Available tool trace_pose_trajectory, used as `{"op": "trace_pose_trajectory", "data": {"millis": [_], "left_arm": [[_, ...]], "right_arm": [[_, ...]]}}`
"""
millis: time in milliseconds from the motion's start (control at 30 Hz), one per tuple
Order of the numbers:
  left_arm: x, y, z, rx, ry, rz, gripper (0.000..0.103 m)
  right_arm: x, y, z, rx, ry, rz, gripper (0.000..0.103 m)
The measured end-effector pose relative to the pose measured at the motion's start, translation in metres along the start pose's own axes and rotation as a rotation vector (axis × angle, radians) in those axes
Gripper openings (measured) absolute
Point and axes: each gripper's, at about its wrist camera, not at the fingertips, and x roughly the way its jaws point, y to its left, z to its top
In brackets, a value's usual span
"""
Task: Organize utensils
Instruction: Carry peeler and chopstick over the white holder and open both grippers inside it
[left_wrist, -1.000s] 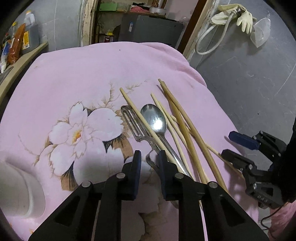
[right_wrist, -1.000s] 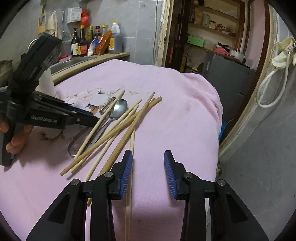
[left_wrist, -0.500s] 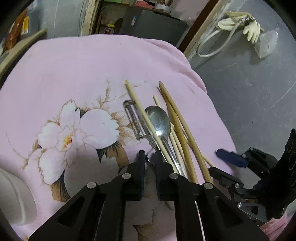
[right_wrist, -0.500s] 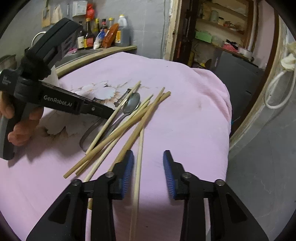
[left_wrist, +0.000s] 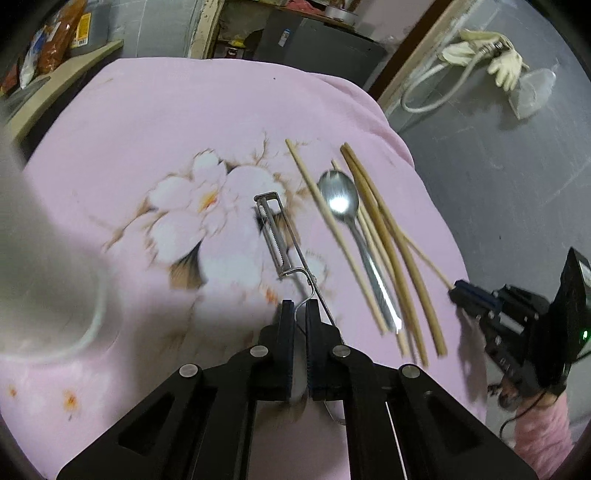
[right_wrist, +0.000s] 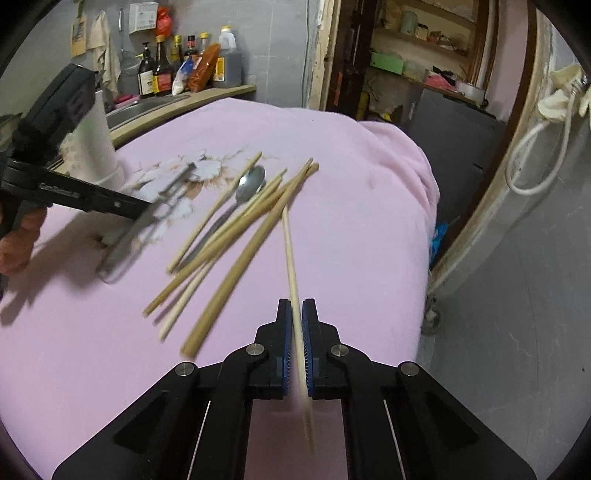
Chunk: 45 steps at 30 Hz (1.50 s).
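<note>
My left gripper (left_wrist: 300, 308) is shut on the wire handle of a metal peeler (left_wrist: 274, 232) and holds it above the pink cloth (left_wrist: 147, 122); it also shows in the right wrist view (right_wrist: 147, 218). My right gripper (right_wrist: 296, 310) is shut on a pale chopstick (right_wrist: 290, 254) that points away from me. A steel spoon (left_wrist: 341, 199) and several wooden chopsticks (left_wrist: 384, 236) lie in a loose bundle on the cloth; they also show in the right wrist view (right_wrist: 236, 229). A white cup (left_wrist: 40, 266) stands at the left.
A counter with bottles and sauce packets (right_wrist: 184, 74) runs behind the table. The cloth's right edge (right_wrist: 424, 221) drops to a grey floor. A hose and rubber gloves (left_wrist: 480, 62) hang on the right wall.
My left gripper shut on the peeler, lifted it and carried it left, away from the bundle. My right gripper shut on one chopstick and pulled it out of the pile.
</note>
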Motion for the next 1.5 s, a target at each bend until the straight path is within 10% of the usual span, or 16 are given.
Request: {"op": "trace_pose_trajectory", "data": {"millis": [233, 367, 800, 1033, 1233, 1500], "left_arm": [[-0.018, -0.006, -0.015, 0.077, -0.006, 0.044, 0.009], [-0.022, -0.005, -0.013, 0.045, -0.021, 0.014, 0.037], [0.015, -0.016, 0.021, 0.014, 0.06, 0.187, 0.029], [0.018, -0.02, 0.015, 0.042, 0.041, 0.243, 0.011], [-0.005, -0.02, -0.011, 0.052, -0.061, 0.207, 0.01], [-0.062, -0.037, -0.052, 0.134, -0.381, 0.227, 0.01]], "right_arm": [[-0.003, 0.002, -0.001, -0.013, 0.062, 0.015, 0.008], [0.012, -0.002, 0.016, -0.008, 0.084, 0.049, 0.015], [0.072, -0.014, 0.071, -0.014, 0.179, 0.083, 0.018], [0.065, -0.017, 0.069, 0.063, 0.175, 0.1, 0.003], [0.031, -0.015, 0.045, 0.119, 0.068, 0.118, 0.003], [-0.041, 0.031, 0.012, 0.051, -0.33, -0.023, 0.003]]}}
